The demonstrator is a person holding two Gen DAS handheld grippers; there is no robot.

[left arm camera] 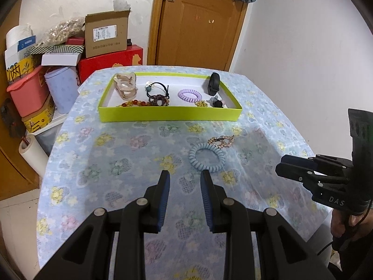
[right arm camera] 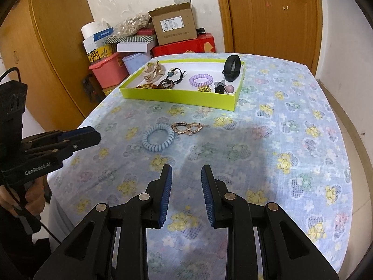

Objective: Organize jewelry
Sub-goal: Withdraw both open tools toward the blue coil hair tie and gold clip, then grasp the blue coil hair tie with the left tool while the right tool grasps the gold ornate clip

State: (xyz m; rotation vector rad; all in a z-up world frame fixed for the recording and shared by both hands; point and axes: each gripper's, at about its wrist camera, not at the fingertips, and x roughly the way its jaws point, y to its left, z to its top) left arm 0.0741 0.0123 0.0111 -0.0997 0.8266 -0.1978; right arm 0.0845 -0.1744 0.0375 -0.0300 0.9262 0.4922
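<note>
A lime-green tray [left arm camera: 167,114] [right arm camera: 177,98] stands on the far half of the table and holds several pieces: a beige claw clip [left arm camera: 126,86], bead bracelets [left arm camera: 139,103], a purple coil hair tie [left arm camera: 189,95] [right arm camera: 201,80] and a black band [left arm camera: 213,83] [right arm camera: 232,68]. On the cloth in front of it lie a light blue coil hair tie [left arm camera: 207,159] [right arm camera: 158,140] and a gold heart-shaped hair clip [left arm camera: 221,140] [right arm camera: 189,127], touching each other. My left gripper [left arm camera: 185,177] [right arm camera: 93,137] hovers open just short of the blue tie, nothing between its fingers. My right gripper [right arm camera: 186,172] [left arm camera: 283,166] is open and empty too, to the right.
A floral blue tablecloth [right arm camera: 279,144] covers the table. Behind the table's far left corner are stacked cardboard boxes [left arm camera: 106,35], a red box [left arm camera: 112,61] and a pink bin [left arm camera: 29,91]. A wooden door [left arm camera: 200,23] is behind. A hand [left arm camera: 349,224] holds the right gripper's handle.
</note>
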